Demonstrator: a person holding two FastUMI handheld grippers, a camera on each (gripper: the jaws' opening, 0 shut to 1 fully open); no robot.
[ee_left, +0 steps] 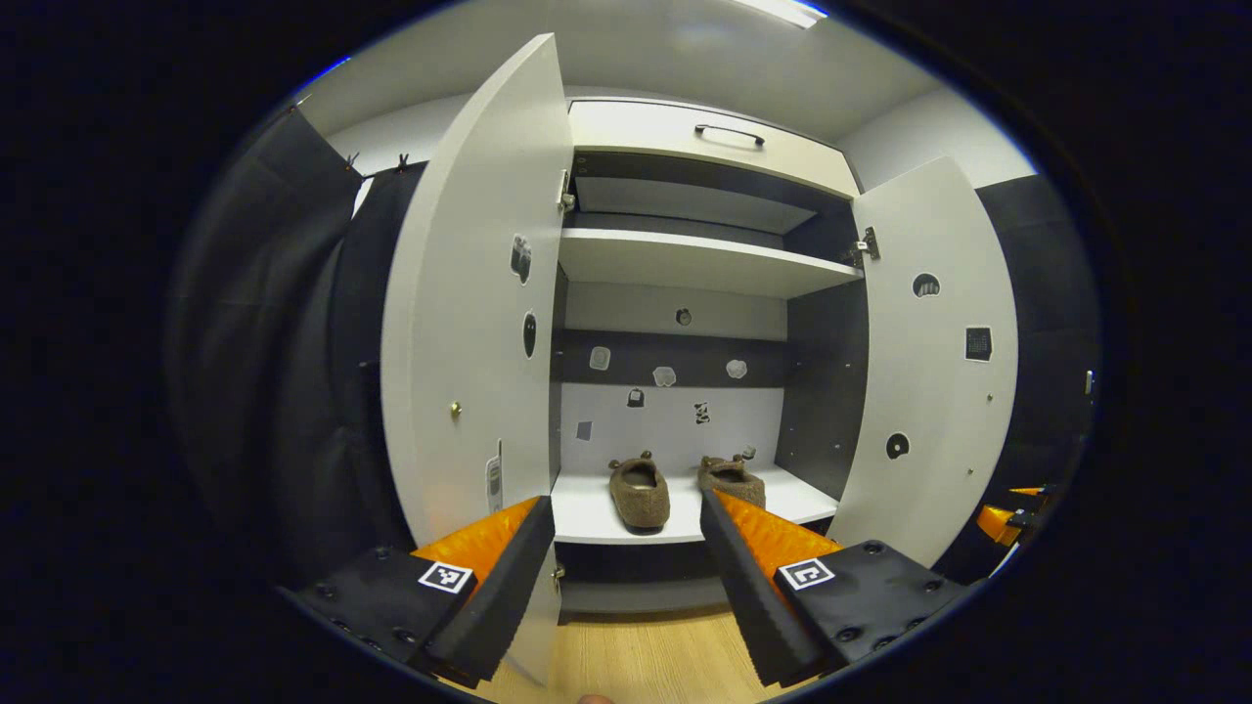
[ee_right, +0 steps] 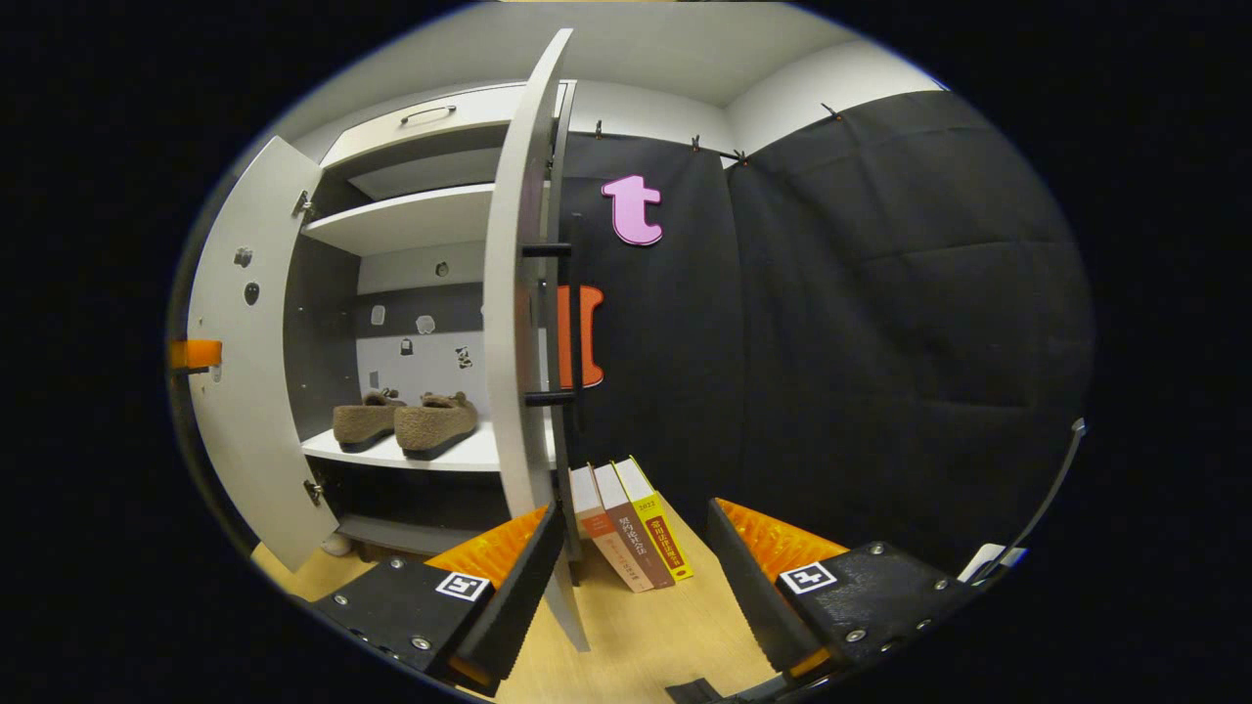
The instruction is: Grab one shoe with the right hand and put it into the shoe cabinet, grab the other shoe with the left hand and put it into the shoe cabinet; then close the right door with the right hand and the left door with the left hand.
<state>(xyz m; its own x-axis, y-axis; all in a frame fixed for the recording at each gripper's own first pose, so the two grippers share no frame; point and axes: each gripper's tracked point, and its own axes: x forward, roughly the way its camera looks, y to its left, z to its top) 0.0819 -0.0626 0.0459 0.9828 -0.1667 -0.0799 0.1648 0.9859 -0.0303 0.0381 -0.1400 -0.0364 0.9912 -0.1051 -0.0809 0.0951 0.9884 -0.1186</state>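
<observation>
Right gripper view: both shoes [ee_right: 406, 422] shelved; right gripper [ee_right: 631, 562] agape, empty, apparently just beside right door [ee_right: 518, 323]; push it closed next.

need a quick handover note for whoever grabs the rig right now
Left claw: open, empty, facing the cabinet's middle.
Right claw: open, empty, at the edge of the right door.
Both shoes sit side by side on the lower shelf.
Done: both shoes stowed.
Left: both doors stand open. Close the right door with the right claw, then the left door with the left claw.
</observation>
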